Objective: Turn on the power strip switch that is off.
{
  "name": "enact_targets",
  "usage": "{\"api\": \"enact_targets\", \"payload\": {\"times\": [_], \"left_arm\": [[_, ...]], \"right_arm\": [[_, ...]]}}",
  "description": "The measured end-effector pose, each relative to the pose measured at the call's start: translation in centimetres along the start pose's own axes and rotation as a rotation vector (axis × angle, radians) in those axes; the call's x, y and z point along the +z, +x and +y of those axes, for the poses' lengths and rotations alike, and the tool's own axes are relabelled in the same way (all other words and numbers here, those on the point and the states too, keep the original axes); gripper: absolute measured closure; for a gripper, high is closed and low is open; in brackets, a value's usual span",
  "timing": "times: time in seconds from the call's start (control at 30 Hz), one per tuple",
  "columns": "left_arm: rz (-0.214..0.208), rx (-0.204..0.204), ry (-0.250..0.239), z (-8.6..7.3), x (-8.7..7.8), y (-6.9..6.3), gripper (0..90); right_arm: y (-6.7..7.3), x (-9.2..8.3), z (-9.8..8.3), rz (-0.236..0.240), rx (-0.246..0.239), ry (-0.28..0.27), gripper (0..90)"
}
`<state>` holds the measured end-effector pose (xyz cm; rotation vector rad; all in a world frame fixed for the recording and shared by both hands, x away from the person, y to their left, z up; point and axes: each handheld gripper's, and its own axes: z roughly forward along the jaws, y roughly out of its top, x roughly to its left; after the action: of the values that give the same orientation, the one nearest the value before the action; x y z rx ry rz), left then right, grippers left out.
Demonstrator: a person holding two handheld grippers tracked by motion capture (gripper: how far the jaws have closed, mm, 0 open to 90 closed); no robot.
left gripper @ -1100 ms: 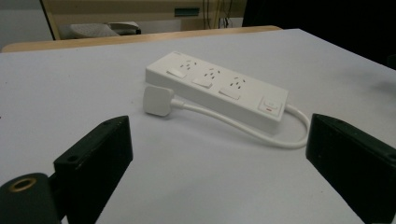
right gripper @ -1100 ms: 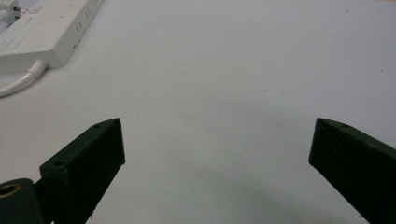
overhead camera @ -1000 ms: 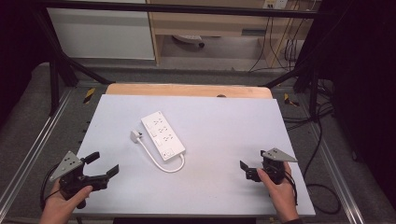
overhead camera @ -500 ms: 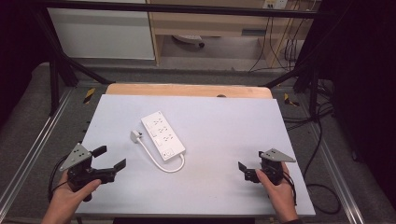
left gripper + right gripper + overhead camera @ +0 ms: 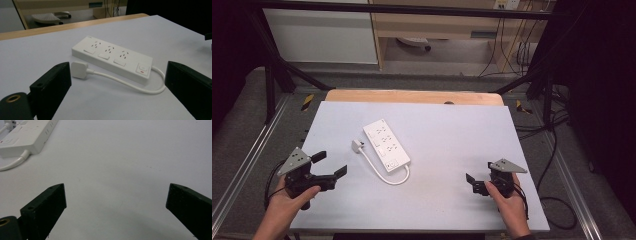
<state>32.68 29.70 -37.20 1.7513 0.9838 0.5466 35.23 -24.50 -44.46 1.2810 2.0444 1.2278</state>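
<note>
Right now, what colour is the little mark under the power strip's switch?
Red, on the switch; the left gripper view shows it best.

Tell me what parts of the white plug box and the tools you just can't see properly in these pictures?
- Power strip, right gripper view: its far end is cut off by the top and left edges.
- Plug: its prongs face away or down, so they stay hidden in the left gripper view.
- Switch: too small in the high view to read its position.
- Left tool: its black jaws are cut off by the bottom edge.
</note>
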Motion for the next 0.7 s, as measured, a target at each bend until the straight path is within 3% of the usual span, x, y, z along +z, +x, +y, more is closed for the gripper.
{"api": "enact_targets", "payload": {"times": [0.37, 0.43, 0.7], "left_arm": [[0.011, -0.001, -0.018, 1.1, 1.0, 0.1, 7.8], [0.022, 0.007, -0.042, 1.4, 1.2, 0.1, 8.4], [-0.008, 0.026, -0.020, 2.1, 2.3, -0.2, 6.1]], "right_arm": [[-0.1, 0.0, -0.1, 0.001, 0.017, 0.001, 3.4], [-0.1, 0.0, 0.0, 0.003, 0.028, 0.000, 3.4], [0.0, -0.1, 0.0, 0.003, 0.017, -0.001, 3.2]]}}
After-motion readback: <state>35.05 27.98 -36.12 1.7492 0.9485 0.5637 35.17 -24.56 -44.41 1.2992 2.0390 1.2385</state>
